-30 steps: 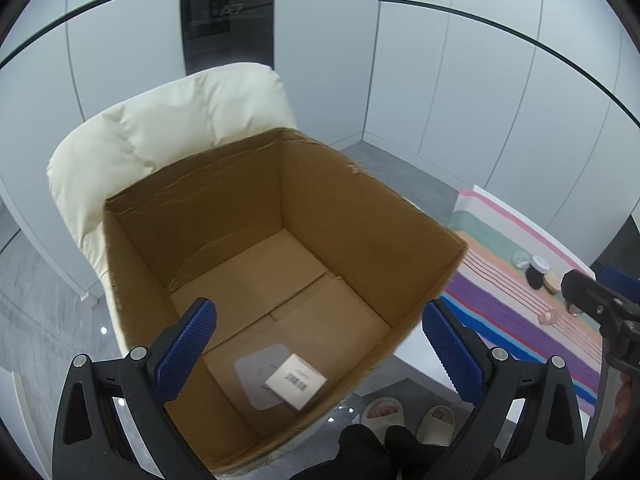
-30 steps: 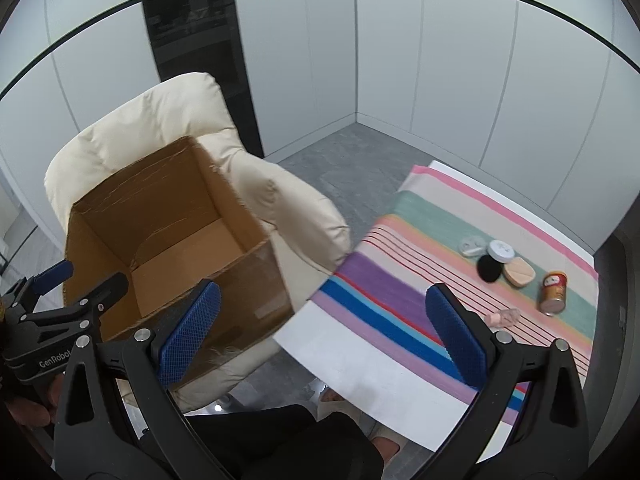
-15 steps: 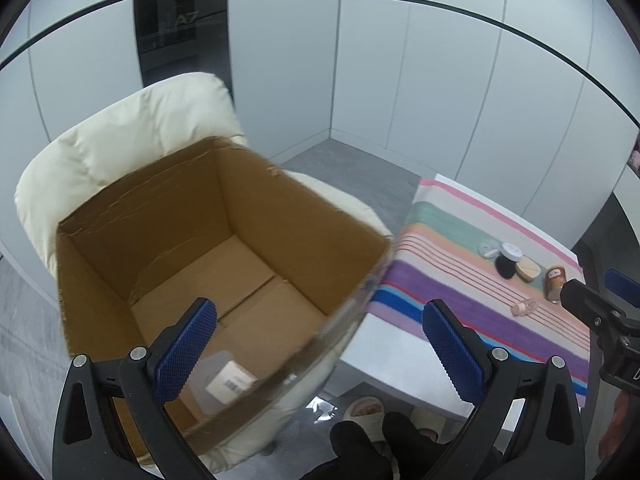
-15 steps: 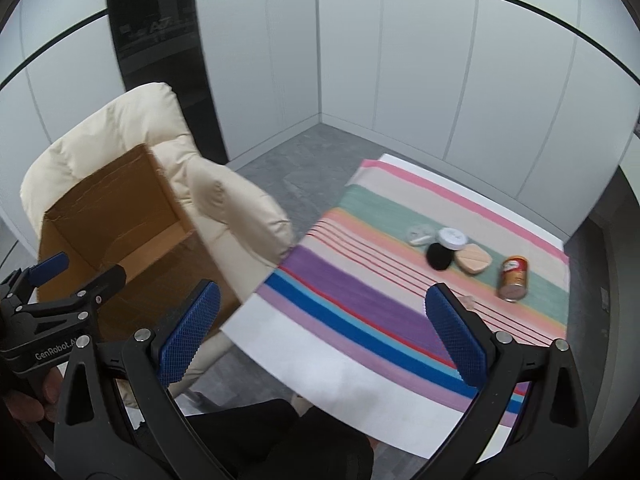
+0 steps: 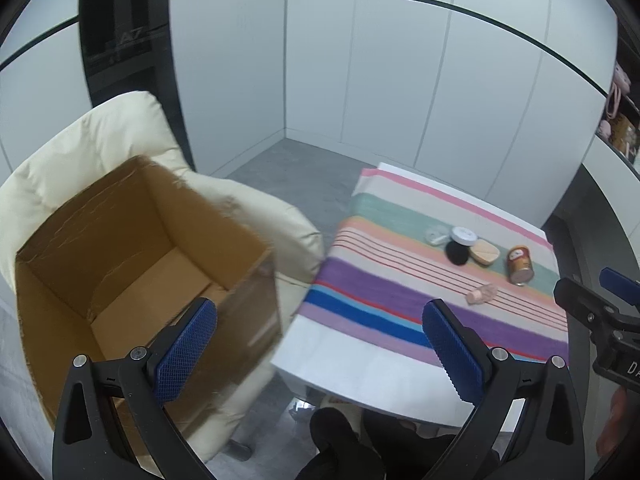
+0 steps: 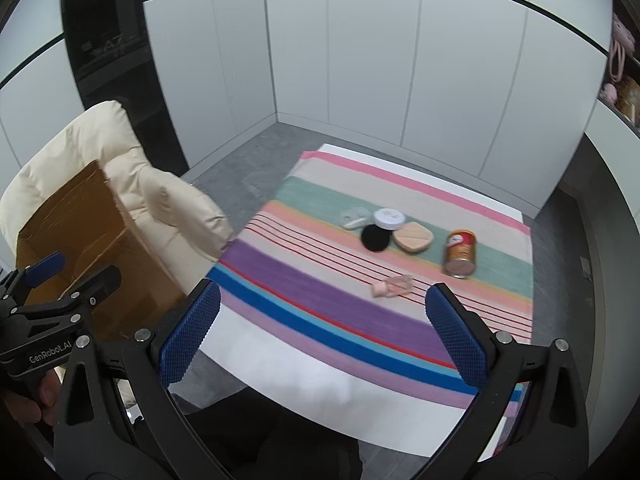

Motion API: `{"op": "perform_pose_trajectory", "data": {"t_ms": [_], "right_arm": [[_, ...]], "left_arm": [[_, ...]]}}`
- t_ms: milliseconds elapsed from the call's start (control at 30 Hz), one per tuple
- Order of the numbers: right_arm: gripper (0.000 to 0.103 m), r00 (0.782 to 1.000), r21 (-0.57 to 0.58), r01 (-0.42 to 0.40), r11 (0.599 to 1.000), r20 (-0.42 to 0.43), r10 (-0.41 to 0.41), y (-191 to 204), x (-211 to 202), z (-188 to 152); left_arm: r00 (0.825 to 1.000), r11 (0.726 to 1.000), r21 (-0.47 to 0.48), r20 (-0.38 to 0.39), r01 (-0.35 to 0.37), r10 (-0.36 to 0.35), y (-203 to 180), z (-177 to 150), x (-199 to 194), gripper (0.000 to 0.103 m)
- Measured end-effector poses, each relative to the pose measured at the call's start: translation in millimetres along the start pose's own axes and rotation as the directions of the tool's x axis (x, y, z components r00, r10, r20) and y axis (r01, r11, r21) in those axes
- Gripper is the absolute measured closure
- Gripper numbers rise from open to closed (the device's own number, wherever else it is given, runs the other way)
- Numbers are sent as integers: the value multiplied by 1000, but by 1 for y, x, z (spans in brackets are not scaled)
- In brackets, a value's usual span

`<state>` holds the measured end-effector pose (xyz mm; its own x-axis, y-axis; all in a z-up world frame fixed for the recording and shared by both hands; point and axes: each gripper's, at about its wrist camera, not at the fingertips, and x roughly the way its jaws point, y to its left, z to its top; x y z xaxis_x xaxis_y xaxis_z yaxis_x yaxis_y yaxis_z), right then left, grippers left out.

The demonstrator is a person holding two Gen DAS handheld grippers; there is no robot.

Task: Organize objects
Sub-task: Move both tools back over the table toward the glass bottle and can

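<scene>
A cardboard box stands open on a cream armchair at the left. On the striped cloth lie a small can on its side, a black round pad, a white lid, a beige sponge, a clear case and a small pink bottle. My left gripper is open above the gap between box and table. My right gripper is open over the table's near edge. Neither holds anything.
The cloth covers a white table whose near edge is bare. White wall panels close the room behind, with a dark panel at the left. A person's dark-clad legs show below. Grey floor lies between chair and table.
Both views have swung right, away from the box and toward the table. The box has slid to the left edge, and the objects on the cloth are nearer the centre.
</scene>
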<state>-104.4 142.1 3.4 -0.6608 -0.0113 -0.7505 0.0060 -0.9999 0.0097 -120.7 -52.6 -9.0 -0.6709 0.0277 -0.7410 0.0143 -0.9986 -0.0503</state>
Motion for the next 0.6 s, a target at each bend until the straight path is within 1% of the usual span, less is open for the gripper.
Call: {"op": "perform_pose_trajectory", "data": {"t_ms": [467,600], "right_arm": [[0,997,79,77,994,-17,-76,-63,-12,-16],[0,995,93,97,991,-23,-96,-78,-15,-20]], "left_arm": [[997,995,64,-15,79,-78,-62,3,9,0],[995,993,73,-31,98,-96,-78,1,12,0]]}}
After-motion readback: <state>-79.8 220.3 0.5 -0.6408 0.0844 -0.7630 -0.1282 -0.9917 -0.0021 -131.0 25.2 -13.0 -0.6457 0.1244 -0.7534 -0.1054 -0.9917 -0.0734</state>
